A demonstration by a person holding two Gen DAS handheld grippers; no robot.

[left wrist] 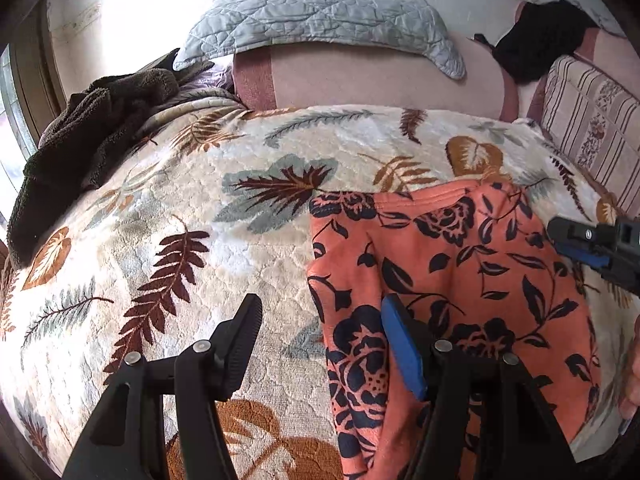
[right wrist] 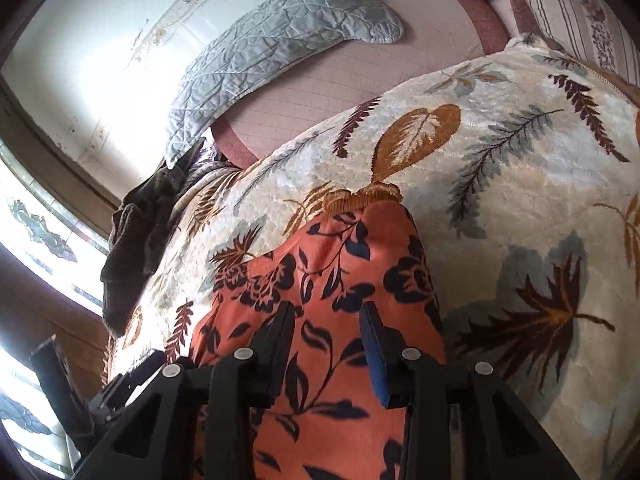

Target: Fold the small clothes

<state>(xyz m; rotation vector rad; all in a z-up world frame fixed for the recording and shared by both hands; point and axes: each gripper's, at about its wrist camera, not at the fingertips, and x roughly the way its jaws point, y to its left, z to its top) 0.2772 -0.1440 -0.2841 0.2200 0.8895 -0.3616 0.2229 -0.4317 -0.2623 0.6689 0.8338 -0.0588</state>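
A small orange garment with dark navy flowers [left wrist: 448, 264] lies flat on a cream blanket with a leaf print [left wrist: 200, 216]. My left gripper [left wrist: 320, 316] is open, hovering over the garment's left edge, one finger over blanket, the blue-padded finger over cloth. My right gripper [right wrist: 326, 320] is open above the garment [right wrist: 340, 264], holding nothing. It also shows at the right edge of the left wrist view [left wrist: 592, 248].
A dark brown fleece [left wrist: 84, 136] lies heaped at the blanket's left. A grey quilted pillow [left wrist: 316, 20] and a black cloth [left wrist: 544, 36] sit at the far end on a pink sheet. A striped cushion [left wrist: 592, 116] is at right. A window [right wrist: 40, 240] is at left.
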